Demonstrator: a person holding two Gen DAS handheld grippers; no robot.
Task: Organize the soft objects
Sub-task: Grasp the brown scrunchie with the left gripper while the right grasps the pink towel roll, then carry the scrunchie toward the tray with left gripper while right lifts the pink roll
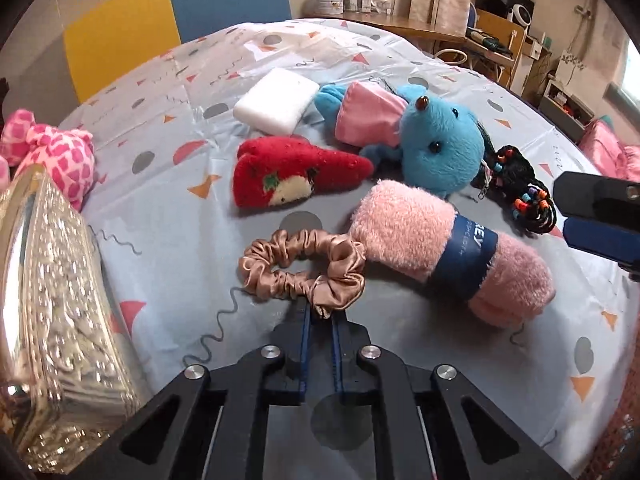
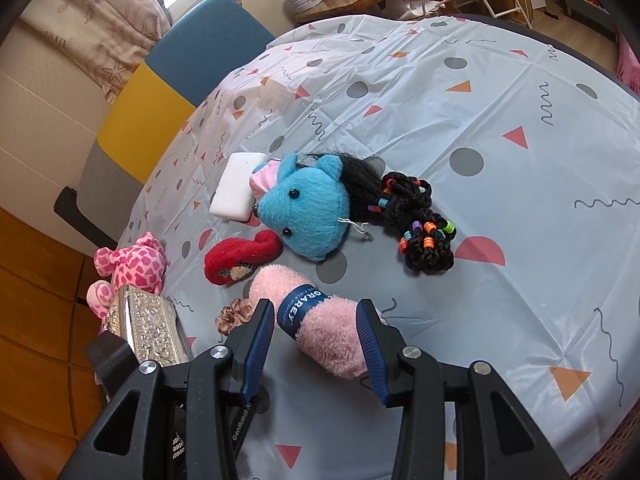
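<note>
My left gripper [image 1: 320,312] is shut on the near edge of a tan satin scrunchie [image 1: 304,268], which lies on the patterned tablecloth [image 1: 160,240]. Right beside the scrunchie is a rolled pink towel [image 1: 440,248] with a navy band. In the right wrist view my right gripper [image 2: 314,308] stands open, hovering over the towel [image 2: 328,344], its blue pads [image 2: 260,340] on either side without pressing it. The scrunchie [image 2: 232,316] peeks out left of that gripper.
Behind the towel lie a blue plush toy [image 1: 436,140], a red plush [image 1: 288,176], a white block [image 1: 276,100] and a black beaded braid [image 1: 516,188]. An ornate silver box [image 1: 52,300] and a pink spotted plush [image 1: 52,152] sit at the left edge.
</note>
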